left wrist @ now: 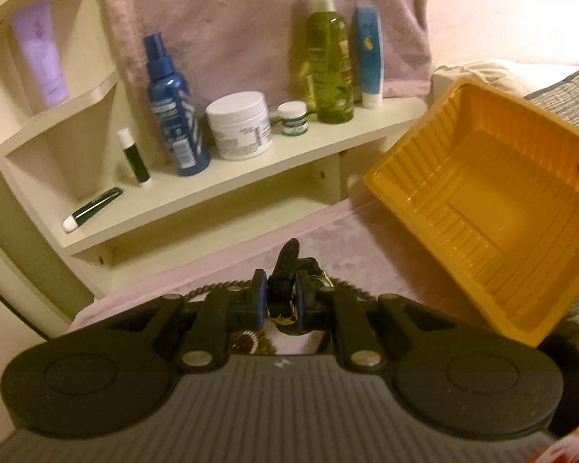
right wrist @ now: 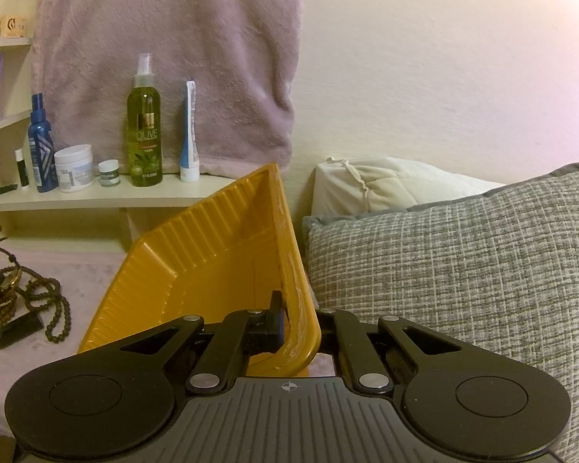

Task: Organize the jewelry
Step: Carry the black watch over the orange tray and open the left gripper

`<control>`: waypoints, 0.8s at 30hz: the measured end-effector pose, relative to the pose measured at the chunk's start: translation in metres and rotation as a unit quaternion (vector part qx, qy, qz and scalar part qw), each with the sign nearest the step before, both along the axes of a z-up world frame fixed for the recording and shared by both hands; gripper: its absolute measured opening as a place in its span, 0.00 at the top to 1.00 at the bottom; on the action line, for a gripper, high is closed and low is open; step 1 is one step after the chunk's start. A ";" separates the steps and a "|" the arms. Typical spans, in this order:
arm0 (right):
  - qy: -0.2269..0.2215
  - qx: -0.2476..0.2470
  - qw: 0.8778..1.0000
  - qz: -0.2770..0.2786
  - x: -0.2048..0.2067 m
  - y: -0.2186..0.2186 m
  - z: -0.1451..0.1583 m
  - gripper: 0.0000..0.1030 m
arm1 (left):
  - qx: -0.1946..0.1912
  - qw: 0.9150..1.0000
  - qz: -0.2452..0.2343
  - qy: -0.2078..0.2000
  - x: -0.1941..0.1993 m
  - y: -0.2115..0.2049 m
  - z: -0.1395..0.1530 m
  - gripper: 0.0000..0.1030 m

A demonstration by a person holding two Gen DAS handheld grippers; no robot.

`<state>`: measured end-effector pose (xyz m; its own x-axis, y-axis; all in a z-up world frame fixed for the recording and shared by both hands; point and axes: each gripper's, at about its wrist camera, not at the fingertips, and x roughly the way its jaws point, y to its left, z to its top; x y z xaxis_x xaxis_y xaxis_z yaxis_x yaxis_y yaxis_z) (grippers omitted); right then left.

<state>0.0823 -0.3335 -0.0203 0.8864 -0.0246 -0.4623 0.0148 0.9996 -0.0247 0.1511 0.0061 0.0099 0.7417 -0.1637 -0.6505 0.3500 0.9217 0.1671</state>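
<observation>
We had the left hand-held gripper [left wrist: 281,293] closed on a black watch [left wrist: 285,270], its strap pinched between the two fingers and sticking up past the tips, the gold buckle showing below. Under it lay a string of brown beads [right wrist: 48,308] on the pink bed cover [left wrist: 339,227]. Our right hand-held gripper [right wrist: 295,318] was clamped on the rim of a yellow tray [right wrist: 212,247], holding it tilted just beside the grey pillow [right wrist: 463,254]. From the left view the tray [left wrist: 494,208] hung to the right of the watch, near the shelf [left wrist: 251,166] of bottles.
</observation>
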 end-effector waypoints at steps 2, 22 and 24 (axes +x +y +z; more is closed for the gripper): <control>0.000 0.002 1.000 0.000 0.000 0.000 0.000 0.94 | -0.002 1.000 -0.007 -0.002 -0.001 -0.007 0.003 0.87; 0.009 0.034 0.999 -0.002 0.001 -0.002 -0.004 0.94 | -0.066 0.991 -0.112 0.023 -0.004 -0.121 0.010 0.87; 0.012 0.038 0.999 -0.002 0.002 -0.003 -0.005 0.94 | -0.067 0.990 -0.120 0.033 -0.003 -0.130 0.005 0.87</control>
